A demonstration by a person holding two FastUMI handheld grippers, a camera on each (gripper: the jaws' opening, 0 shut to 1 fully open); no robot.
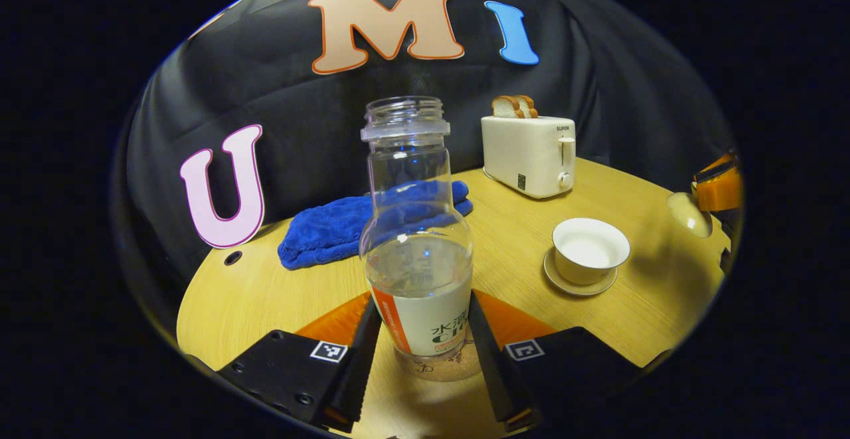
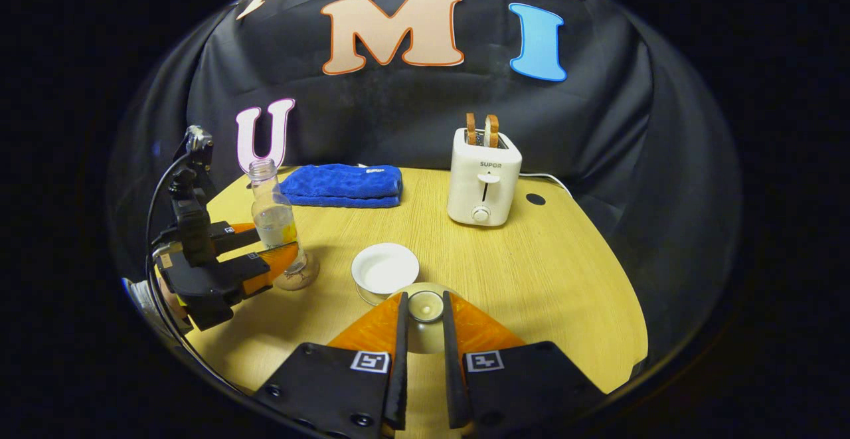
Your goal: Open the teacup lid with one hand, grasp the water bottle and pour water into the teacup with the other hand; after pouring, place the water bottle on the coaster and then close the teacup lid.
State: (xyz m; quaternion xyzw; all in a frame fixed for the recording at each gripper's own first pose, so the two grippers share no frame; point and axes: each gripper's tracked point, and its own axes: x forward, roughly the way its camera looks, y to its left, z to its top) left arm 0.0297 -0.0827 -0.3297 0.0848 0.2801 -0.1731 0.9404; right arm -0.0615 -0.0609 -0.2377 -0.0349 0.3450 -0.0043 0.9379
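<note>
Water bottle (image 1: pixel 417 246), uncapped and part full, stands upright on a cork coaster (image 1: pixel 441 367) between the fingers of our left gripper (image 1: pixel 422 352), which flank its label; we cannot tell whether they press. Our right gripper (image 2: pixel 425 333) clamps the teacup lid (image 2: pixel 425 307), just before the open teacup (image 2: pixel 385 268).

Your left tongs (image 1: pixel 422 339) sit low and level, both fingers (image 1: pixel 362 352) pressed against the water bottle (image 1: pixel 417 240). Your right tongs (image 2: pixel 425 333) are nearly closed, fingers clamped on the lid's knob (image 2: pixel 425 306).
</note>
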